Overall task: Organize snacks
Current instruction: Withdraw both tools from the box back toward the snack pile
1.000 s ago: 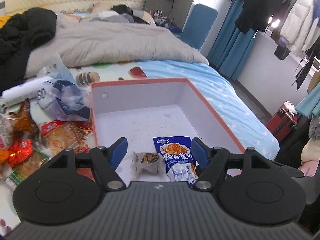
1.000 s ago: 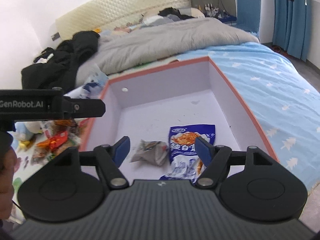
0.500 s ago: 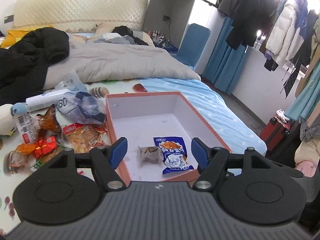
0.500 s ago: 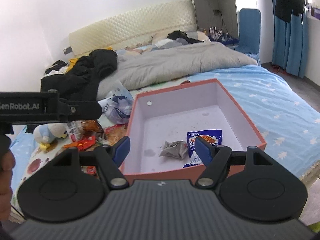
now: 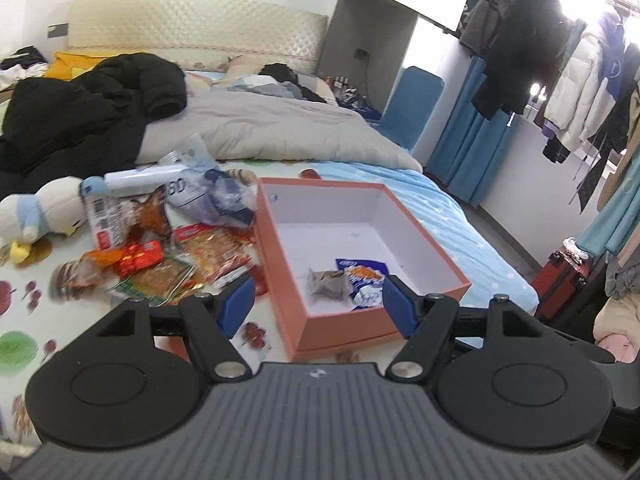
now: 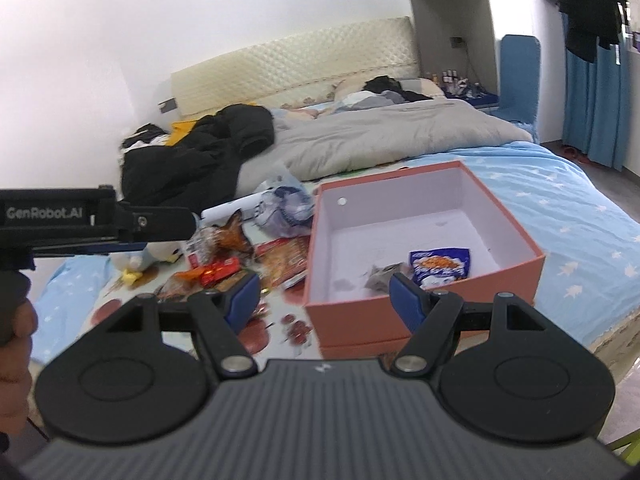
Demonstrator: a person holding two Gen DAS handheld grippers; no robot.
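An orange box (image 5: 384, 326) (image 6: 520, 268) with a white inside sits on the bed. Inside it lie a blue-and-white snack bag (image 5: 362, 280) (image 6: 440, 266) and a small grey packet (image 5: 326, 286) (image 6: 380, 274). Left of the box is a heap of snack packets (image 5: 172, 256) (image 6: 248, 256), red, orange and clear. My left gripper (image 5: 316, 304) hangs open and empty in front of the box's near wall. My right gripper (image 6: 324, 300) is open and empty too, back from the box. The left gripper's body (image 6: 80, 220) shows at the left edge of the right wrist view.
A plush duck (image 5: 36, 212) lies left of the packets. A black jacket (image 5: 80, 112) and grey duvet (image 5: 272, 128) cover the far half of the bed. Right of the bed are a blue chair (image 5: 412, 108), hanging clothes (image 5: 520, 48) and a red suitcase (image 5: 560, 280).
Both grippers have pulled back and up from over the box, so the whole box and the snack heap now show. Both stayed open. The two packets in the box have not moved.
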